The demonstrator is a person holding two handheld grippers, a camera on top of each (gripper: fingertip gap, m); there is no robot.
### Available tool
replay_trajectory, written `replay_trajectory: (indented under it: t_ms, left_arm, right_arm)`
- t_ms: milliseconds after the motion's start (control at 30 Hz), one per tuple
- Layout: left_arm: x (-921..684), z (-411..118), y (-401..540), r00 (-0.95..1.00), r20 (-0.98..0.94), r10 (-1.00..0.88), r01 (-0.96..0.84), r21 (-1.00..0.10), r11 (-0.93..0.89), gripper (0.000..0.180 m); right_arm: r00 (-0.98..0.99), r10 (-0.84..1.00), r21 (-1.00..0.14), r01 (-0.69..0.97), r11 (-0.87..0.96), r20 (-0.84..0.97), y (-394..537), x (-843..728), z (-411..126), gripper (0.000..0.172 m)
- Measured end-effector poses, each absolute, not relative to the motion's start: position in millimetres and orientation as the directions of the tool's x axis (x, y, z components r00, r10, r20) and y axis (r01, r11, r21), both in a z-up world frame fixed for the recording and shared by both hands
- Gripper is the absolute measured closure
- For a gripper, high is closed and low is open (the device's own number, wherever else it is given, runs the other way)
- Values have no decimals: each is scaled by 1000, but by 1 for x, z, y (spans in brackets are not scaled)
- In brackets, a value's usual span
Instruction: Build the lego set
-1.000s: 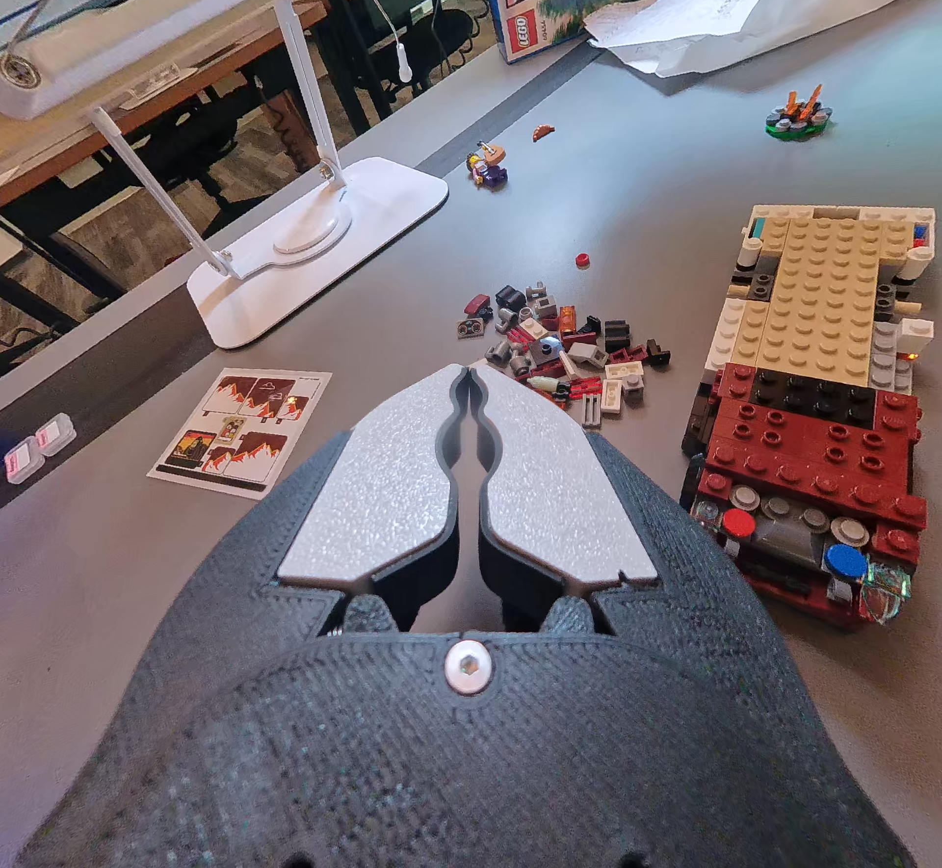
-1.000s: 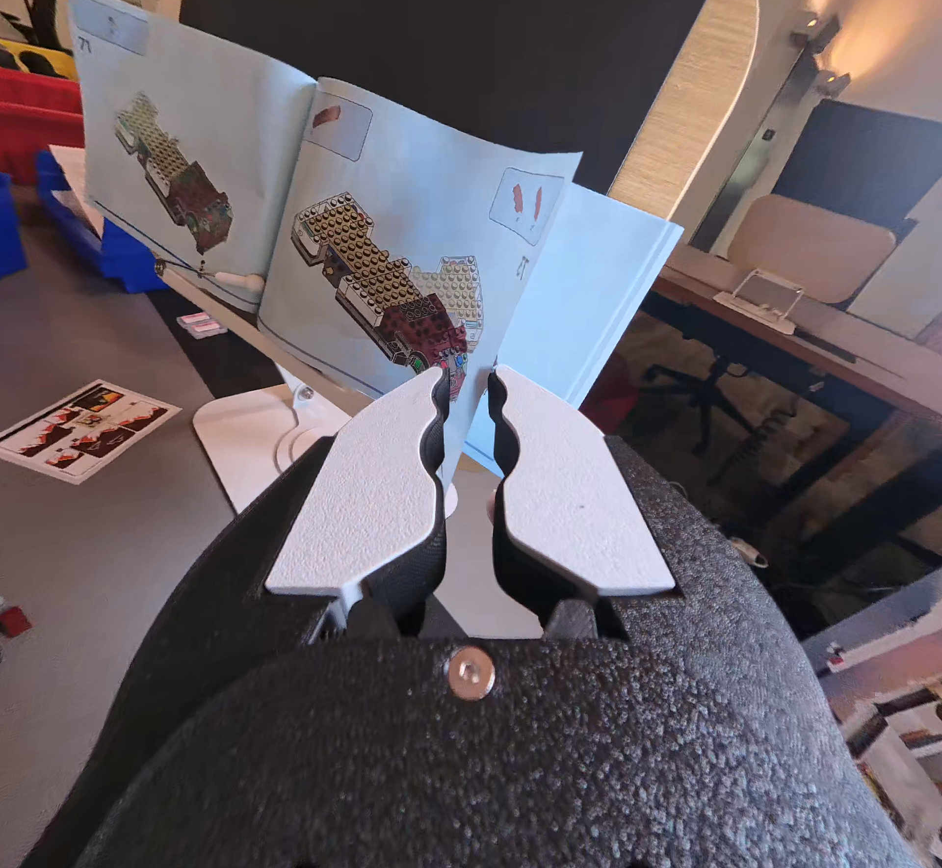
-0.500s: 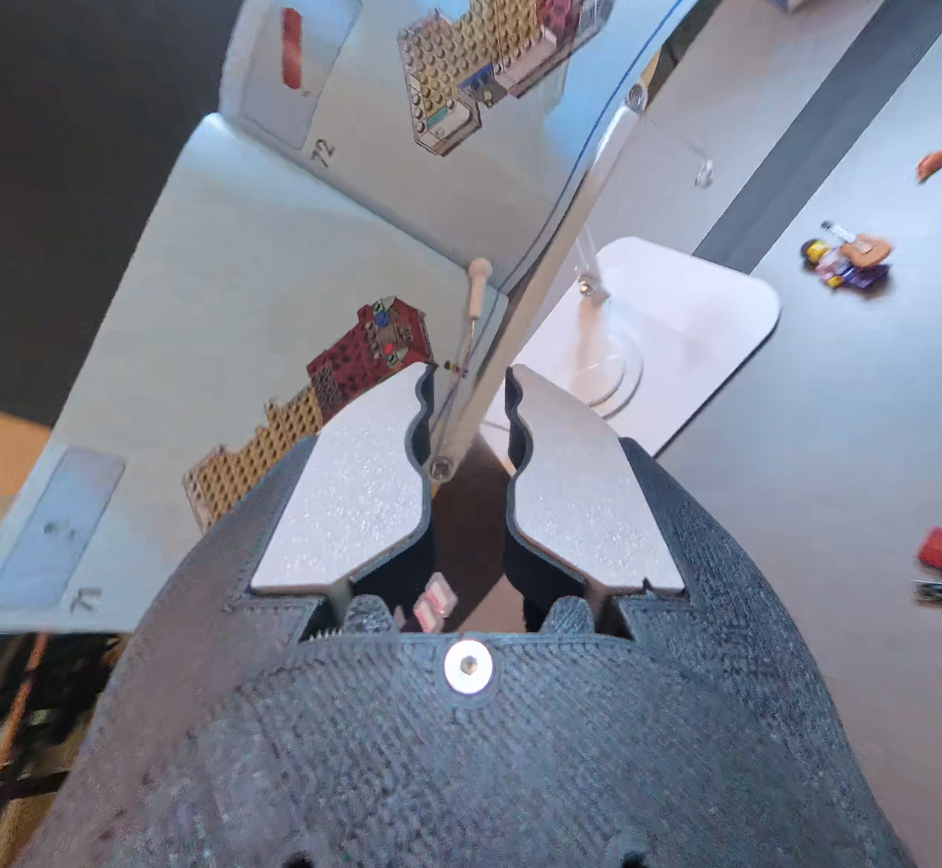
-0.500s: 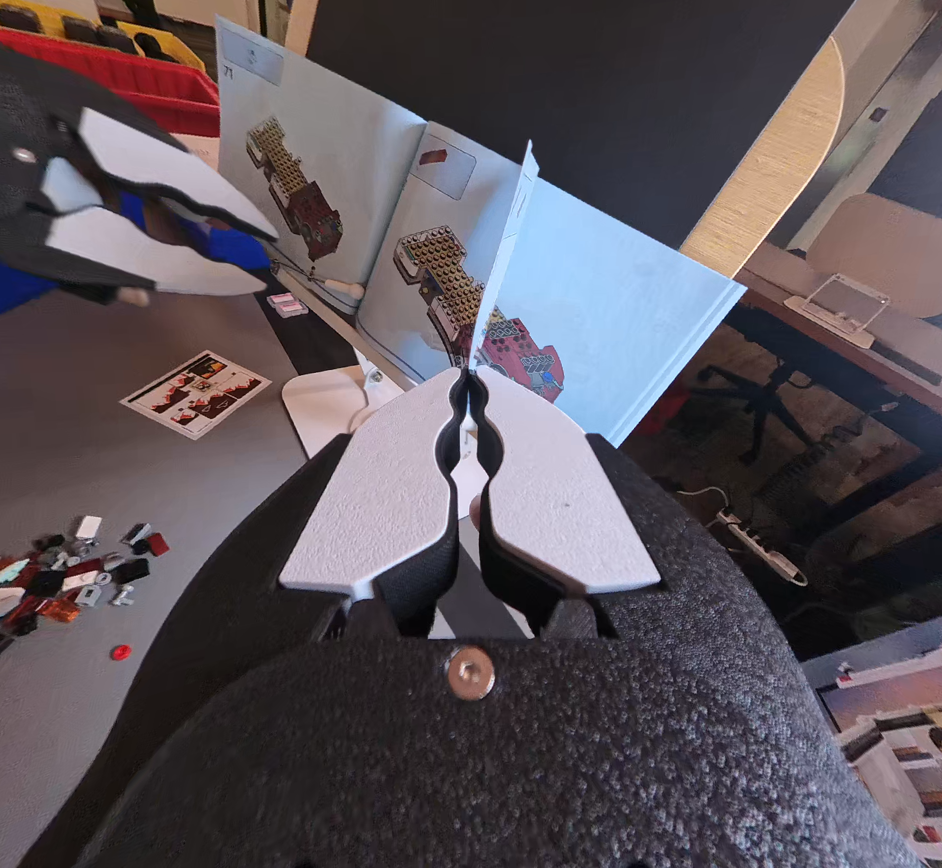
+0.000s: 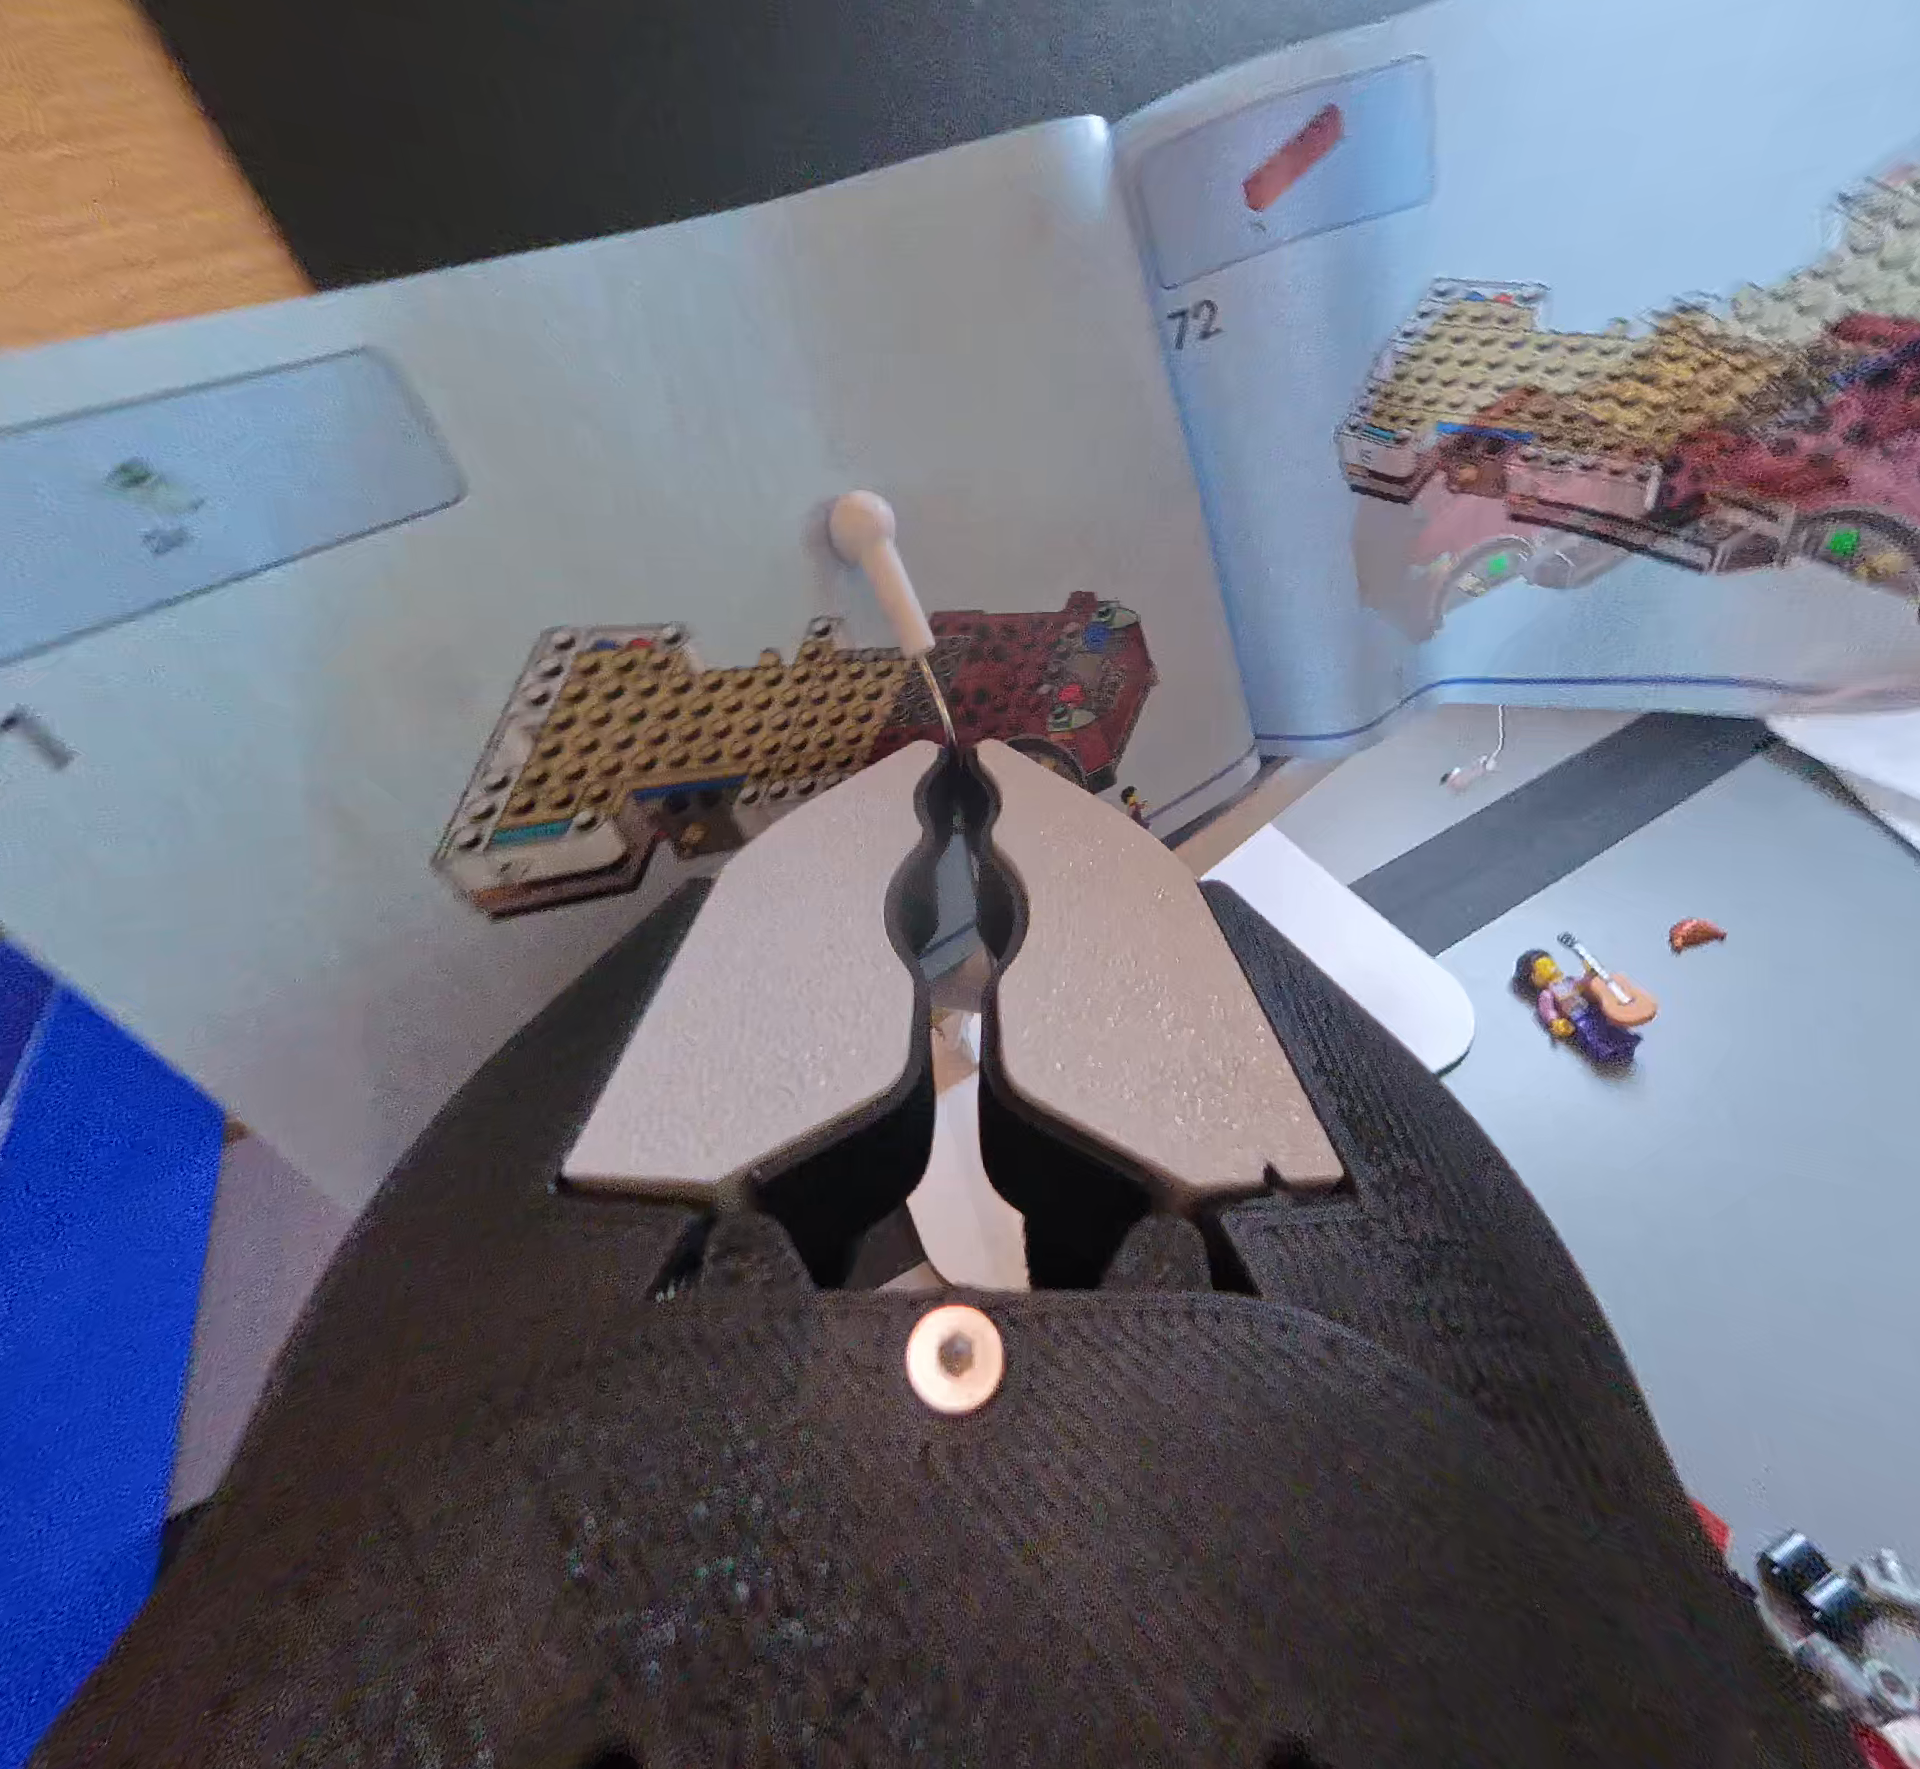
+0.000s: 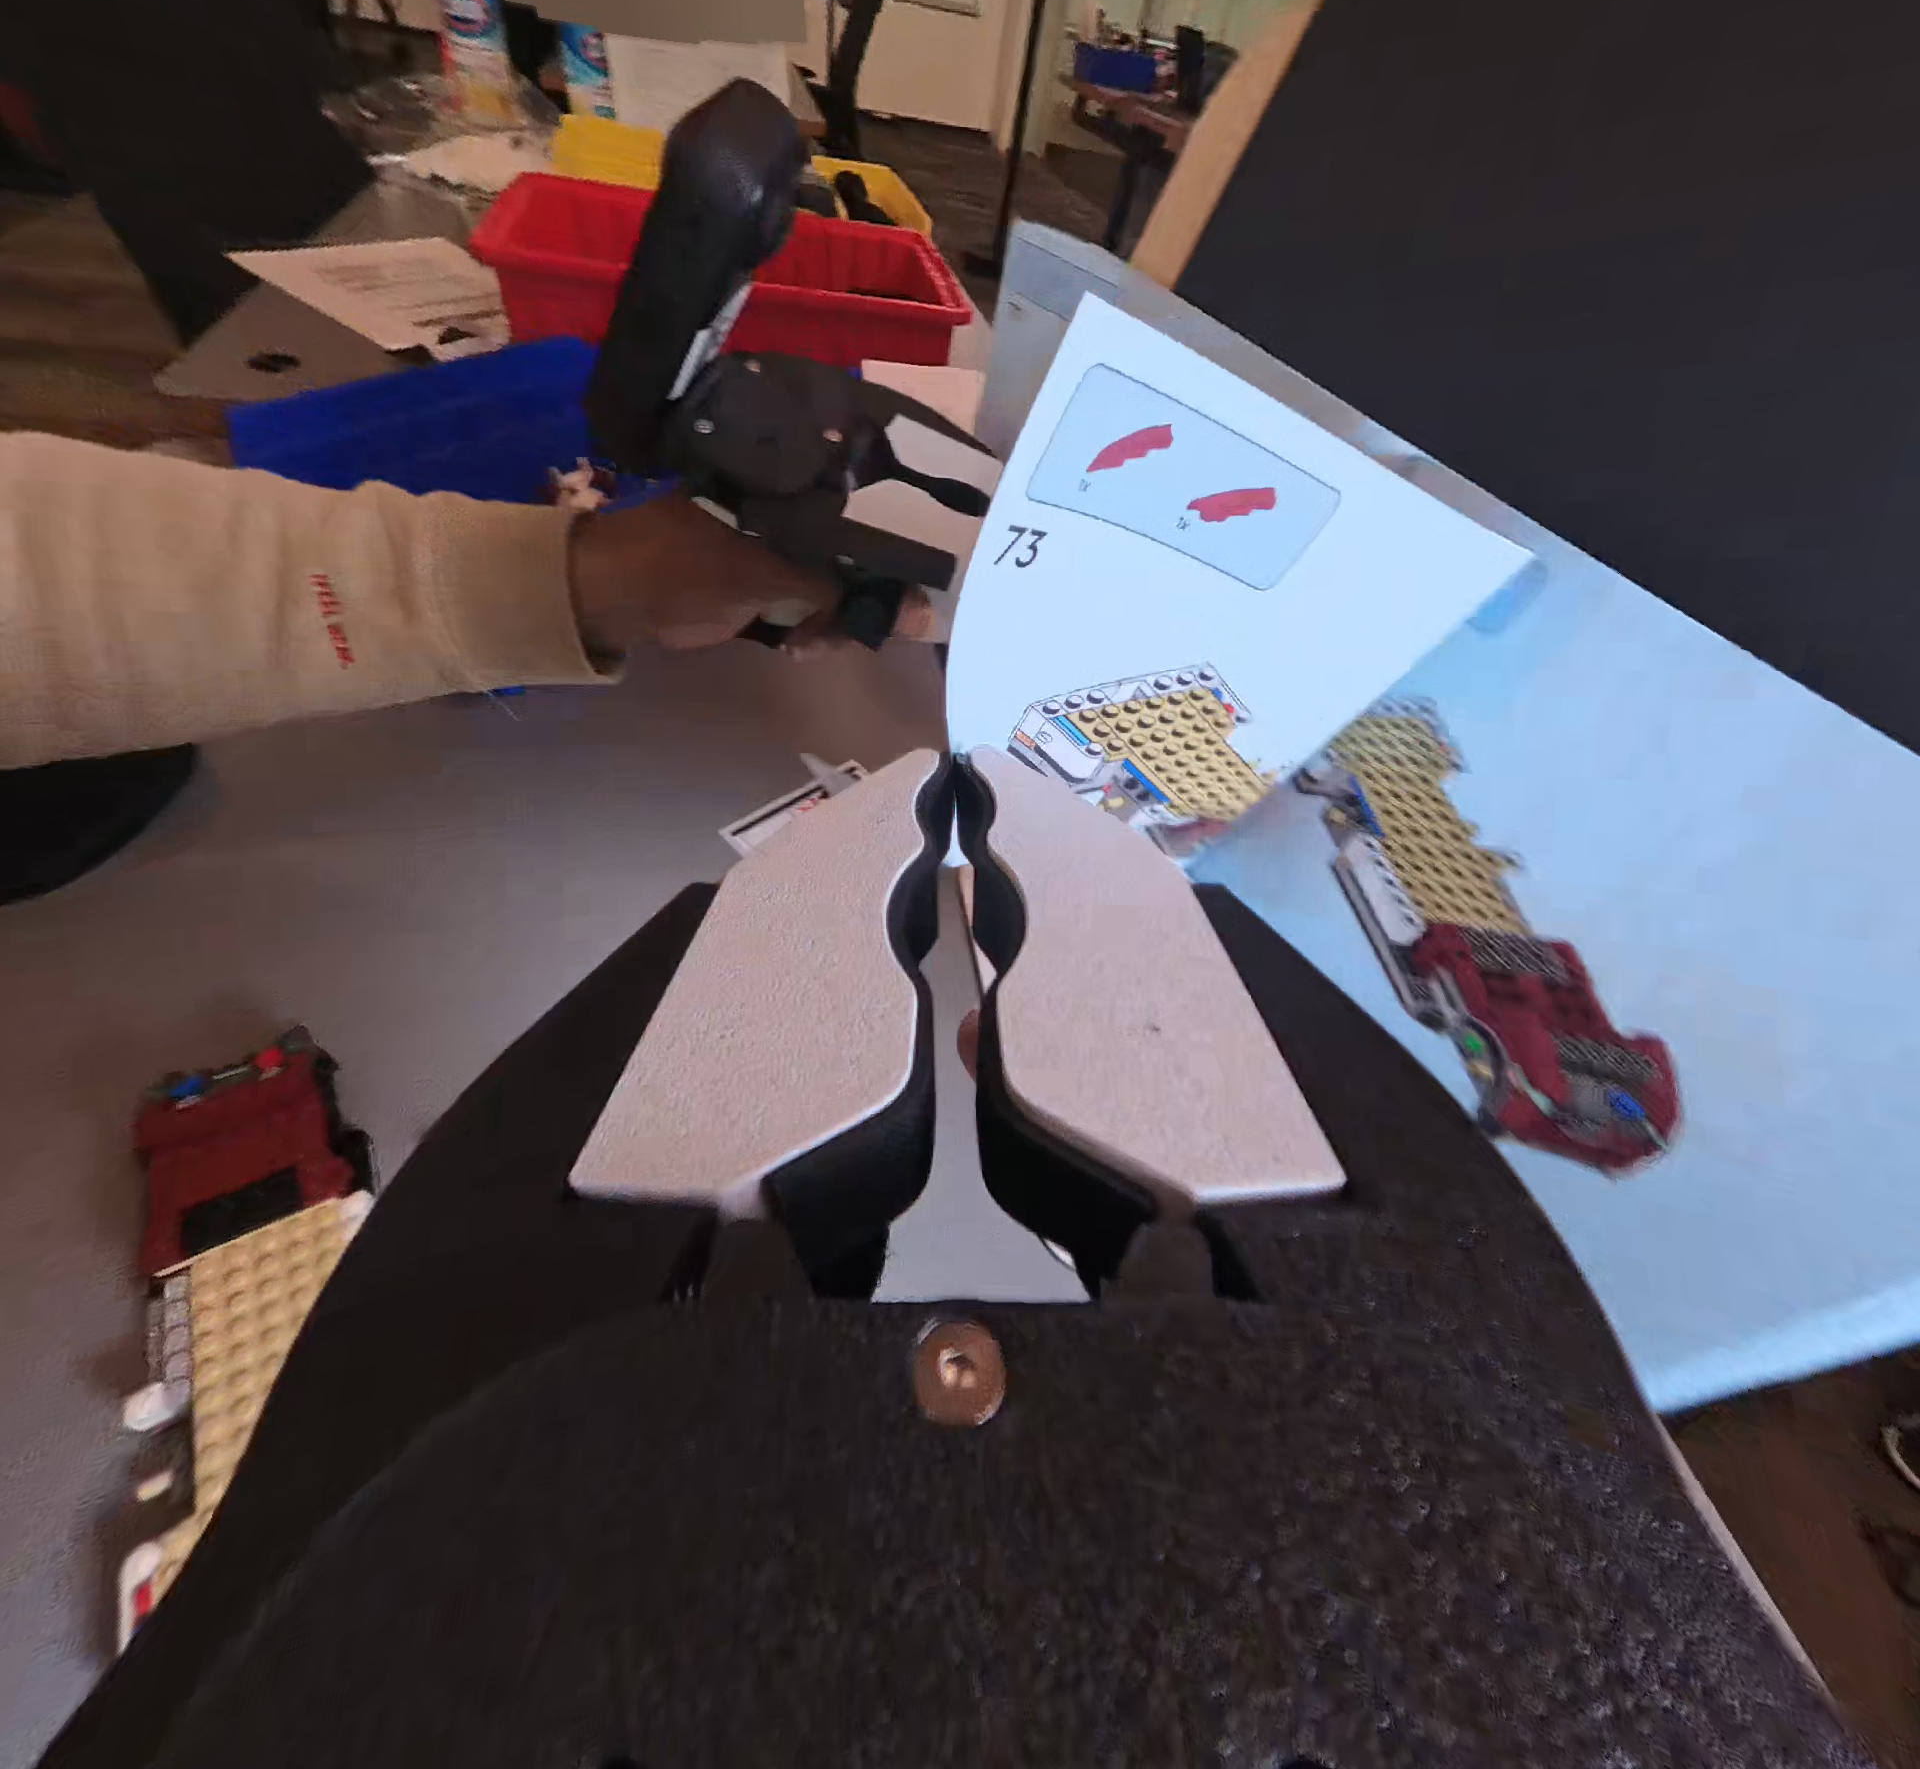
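I am working over the big grey table, and the biggest thing in front of me is the light-blue paper building booklet, which is standing open on its flat white plastic stand at the far side of the table. A second ago my left gripper was hanging shut over a pile of loose little bricks. Then it was opening around the stand's thin metal page-holder wire with the white rubber tip. Now its two fingers are squeezing tight on that wire just under the tip, and the tip is resting on the left-hand page. My right gripper was open around the edge of one thin page a second ago. Now its fingers are pinching that page's edge with no gap showing, and the page is standing up and curling over, so a new picture of the brick car is showing. In the right view, my hand in a cream sleeve is holding the left gripper close to the booklet, in front of a blue plastic bin. The half-built red and tan toy brick car is sitting on the table near me. A tiny toy figure with a guitar is lying just past the stand.
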State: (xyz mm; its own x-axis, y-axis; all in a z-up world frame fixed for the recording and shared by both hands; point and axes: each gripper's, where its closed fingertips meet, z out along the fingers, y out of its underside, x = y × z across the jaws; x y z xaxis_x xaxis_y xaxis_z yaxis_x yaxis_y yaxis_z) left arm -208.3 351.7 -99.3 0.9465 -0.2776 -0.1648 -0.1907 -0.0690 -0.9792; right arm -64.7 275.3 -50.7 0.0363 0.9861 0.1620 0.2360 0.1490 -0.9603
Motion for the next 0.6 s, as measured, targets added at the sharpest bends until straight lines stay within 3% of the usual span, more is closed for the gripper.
replay_trajectory:
  t_ms: [200,300,400,500,533,600]
  left_arm:
    - [-229,-103,347,963,-8,-270,-24,-998,-56,176]
    - [-233,-106,346,962,-3,-274,-17,-999,-49,176]
    - [-234,-107,345,960,-5,-279,-20,-999,-50,175]
    - [-235,-107,346,959,2,-283,-12,-999,-47,175]
    - [-235,-107,346,959,4,-284,-10,-999,-46,175]
    - [-235,-107,346,958,15,-286,3,-999,-40,175]
  right_arm:
    - [-102,980,-947,257,194,173,248,-161,-66,171]
    - [-193,970,-928,314,201,145,234,-191,-86,157]
    - [-293,954,-978,174,114,59,213,-169,-55,146]
    - [-78,997,-999,-53,-3,1,269,-118,-14,156]
    - [52,999,-999,-51,3,1,299,-103,-16,163]
    - [281,954,-991,107,79,106,348,-84,-41,171]
